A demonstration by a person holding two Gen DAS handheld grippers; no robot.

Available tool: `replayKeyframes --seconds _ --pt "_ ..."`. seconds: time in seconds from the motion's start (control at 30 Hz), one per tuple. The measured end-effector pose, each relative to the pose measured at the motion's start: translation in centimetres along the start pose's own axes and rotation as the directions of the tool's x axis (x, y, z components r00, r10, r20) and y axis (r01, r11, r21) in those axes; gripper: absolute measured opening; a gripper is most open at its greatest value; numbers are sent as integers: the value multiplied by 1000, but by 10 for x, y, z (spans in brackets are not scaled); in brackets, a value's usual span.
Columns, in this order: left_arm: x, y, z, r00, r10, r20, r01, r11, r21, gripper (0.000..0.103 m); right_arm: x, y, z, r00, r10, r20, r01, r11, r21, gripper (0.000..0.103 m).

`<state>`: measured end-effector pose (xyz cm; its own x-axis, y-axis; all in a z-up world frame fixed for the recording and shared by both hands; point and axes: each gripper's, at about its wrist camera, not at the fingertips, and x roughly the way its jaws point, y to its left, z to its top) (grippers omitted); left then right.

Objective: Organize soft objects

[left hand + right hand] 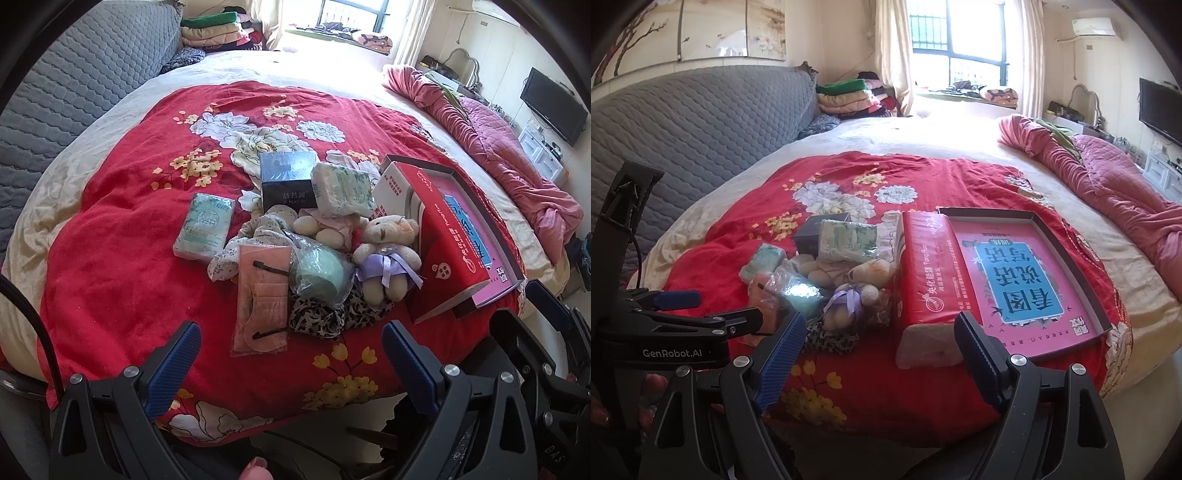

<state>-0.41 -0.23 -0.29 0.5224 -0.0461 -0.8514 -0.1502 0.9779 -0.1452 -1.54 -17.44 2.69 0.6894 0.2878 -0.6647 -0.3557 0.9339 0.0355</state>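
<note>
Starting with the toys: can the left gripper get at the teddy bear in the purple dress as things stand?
Probably yes: the left gripper is open, and the teddy bear lies uncovered on top of the pile, though a red pack crowds one side.

The red floral cloth blanket [122, 266] looks soft and matt, with a faint plush nap. On it, the cream plush teddy bear in a lilac satin dress [388, 254] has fuzzy pile, its ribbon slightly shiny. The pale green roll in a clear plastic bag [321, 273] crinkles and glints, as does the pink pack in transparent film [262, 295]. The black cardboard box [288, 184] has a glossy top. The red plastic-wrapped tissue pack [931, 280] shines smoothly. The grey quilted fabric headboard [701, 122] is matt and dimpled. The blue pads [173, 369] are finely ribbed, on matt black plastic jaws with bright metal bolts.
</note>
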Motion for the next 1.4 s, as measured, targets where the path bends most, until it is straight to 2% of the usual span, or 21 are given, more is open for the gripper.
replayKeyframes --seconds 0.33,0.7,0.9,1.07,1.4 --pt "10 37 11 1000 -17 -2 17 995 -102 99 25 9 26 999 20 26 -18 997 -73 83" --pt "37 95 40 999 28 -15 -31 976 -216 99 82 36 68 995 97 -28 -100 986 -136 83" --pt "58 109 61 998 51 -28 -56 976 -212 99 134 49 89 990 79 -116 -97 983 -156 83" --pt "79 108 76 998 26 -59 -36 983 -178 99 172 55 93 980 45 -194 -76 985 -156 83" --pt "110 108 89 995 43 -87 -56 987 -149 99 215 52 95 962 7 -272 -42 991 -125 83"
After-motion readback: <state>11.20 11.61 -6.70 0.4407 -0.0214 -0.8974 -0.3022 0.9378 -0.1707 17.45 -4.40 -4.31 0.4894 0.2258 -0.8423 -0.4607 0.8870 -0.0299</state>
